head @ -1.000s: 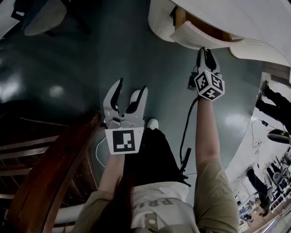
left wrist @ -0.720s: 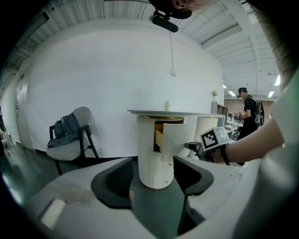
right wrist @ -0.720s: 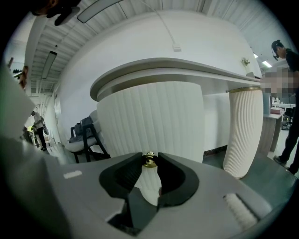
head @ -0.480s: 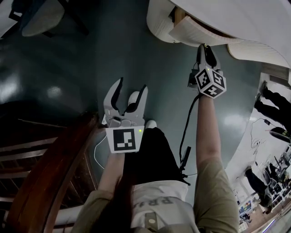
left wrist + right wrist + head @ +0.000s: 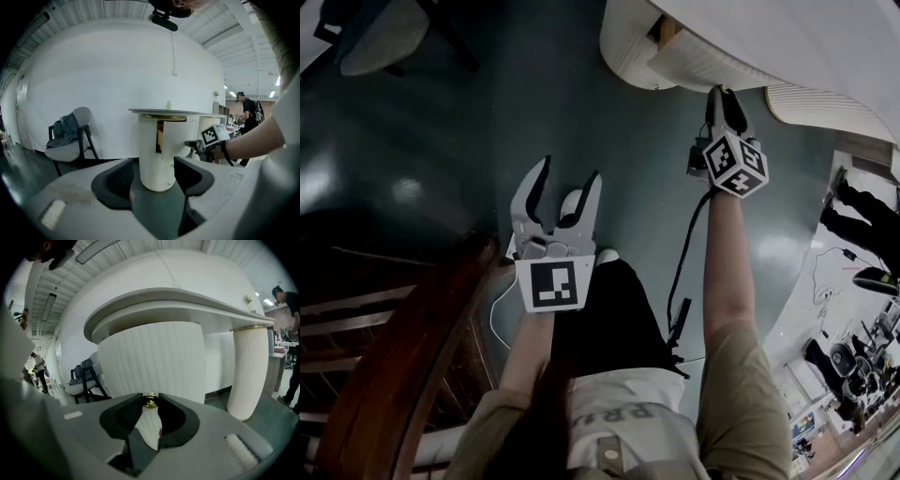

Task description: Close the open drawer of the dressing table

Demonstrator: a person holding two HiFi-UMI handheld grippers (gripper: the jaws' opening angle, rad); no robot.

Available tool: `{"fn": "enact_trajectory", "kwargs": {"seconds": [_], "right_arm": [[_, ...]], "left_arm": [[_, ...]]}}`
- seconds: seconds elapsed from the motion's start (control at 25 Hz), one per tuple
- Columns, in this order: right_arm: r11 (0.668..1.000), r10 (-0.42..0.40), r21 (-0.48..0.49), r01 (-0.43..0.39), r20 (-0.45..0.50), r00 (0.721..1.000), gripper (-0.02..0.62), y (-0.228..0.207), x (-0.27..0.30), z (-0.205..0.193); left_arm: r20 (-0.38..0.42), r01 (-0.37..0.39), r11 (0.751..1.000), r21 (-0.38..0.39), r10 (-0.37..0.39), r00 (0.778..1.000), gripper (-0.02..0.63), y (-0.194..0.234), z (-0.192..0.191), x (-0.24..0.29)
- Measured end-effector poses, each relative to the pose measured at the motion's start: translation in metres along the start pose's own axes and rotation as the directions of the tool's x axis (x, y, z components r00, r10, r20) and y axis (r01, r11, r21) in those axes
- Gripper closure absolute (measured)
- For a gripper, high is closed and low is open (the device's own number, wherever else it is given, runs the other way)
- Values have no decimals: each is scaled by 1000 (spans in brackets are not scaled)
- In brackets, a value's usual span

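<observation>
Gripped knob (image 5: 150,401) in right gripper (image 5: 150,402), with drawer (image 5: 698,67) partly out and left gripper (image 5: 570,169) splayed, empty. Judged mid-close; needed next a straight push till flush.

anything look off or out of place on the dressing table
The drawer stands out from the ribbed white pedestal, a dark gap beside it, not flush. The right gripper grips its gold knob. Nothing else looks odd.

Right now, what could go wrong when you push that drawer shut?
The right gripper pinches the small gold knob only at its jaw tips, so it might slip off. The curved drawer is not yet shut; a crooked push could jam it.
</observation>
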State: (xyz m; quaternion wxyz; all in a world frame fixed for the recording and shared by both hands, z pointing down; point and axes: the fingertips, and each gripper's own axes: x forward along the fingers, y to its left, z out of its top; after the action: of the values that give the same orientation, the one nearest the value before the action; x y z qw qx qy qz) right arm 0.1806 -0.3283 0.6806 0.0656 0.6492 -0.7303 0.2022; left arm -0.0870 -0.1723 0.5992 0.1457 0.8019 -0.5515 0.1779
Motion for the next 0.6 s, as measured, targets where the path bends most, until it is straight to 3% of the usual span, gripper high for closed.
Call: {"fn": "enact_trajectory", "kwargs": {"seconds": [0.6], "right_arm": [[1000,-20,4,20,13,1000,489,0,21,10]], "left_arm": [[10,7,1000,1,-7,1000,322,10,-2,11]]}}
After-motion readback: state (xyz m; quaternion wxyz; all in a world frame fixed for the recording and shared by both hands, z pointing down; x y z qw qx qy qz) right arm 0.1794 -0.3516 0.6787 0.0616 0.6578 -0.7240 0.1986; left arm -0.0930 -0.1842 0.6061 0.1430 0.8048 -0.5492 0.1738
